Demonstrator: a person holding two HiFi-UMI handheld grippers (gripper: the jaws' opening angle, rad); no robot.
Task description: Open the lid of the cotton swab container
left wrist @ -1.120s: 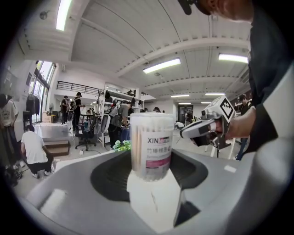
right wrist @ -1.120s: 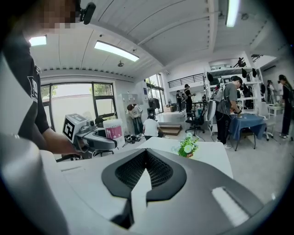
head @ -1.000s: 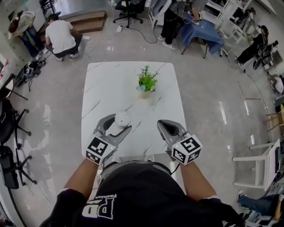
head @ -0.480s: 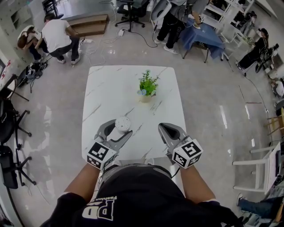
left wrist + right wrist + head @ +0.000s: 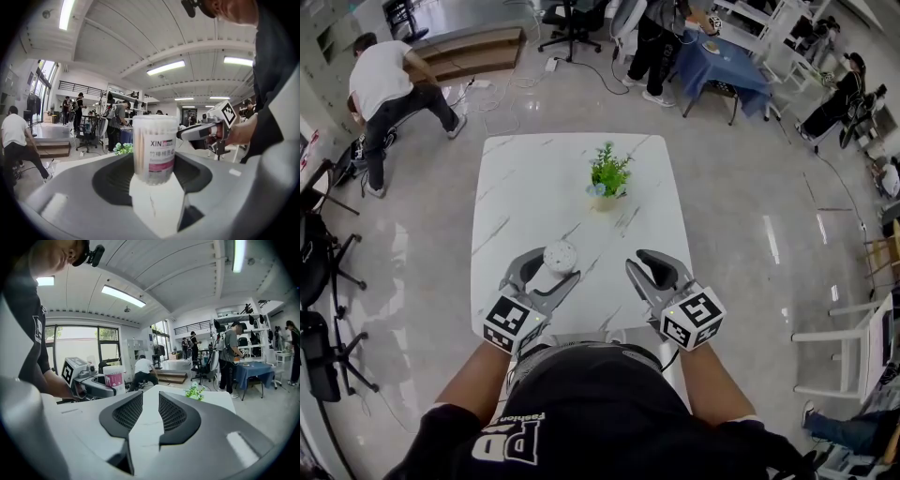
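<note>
Left fingers (image 5: 110, 180) clamping cotton swab container (image 5: 153, 150) upright between tips, lid (image 5: 560, 254) on top, not yet off. Right fingers (image 5: 126, 413) just been parting, now partly open, nothing between them, container well off to their left, bench (image 5: 525, 187) below. Step, I'm judging: readying lid grab. Next: carrying right fingers across, straddling lid, closing, lifting while left is bracing.

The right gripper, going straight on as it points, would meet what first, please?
Probably the bare table top, before the plant, though depth is unclear; the right gripper's empty tongs have just been opening.
</note>
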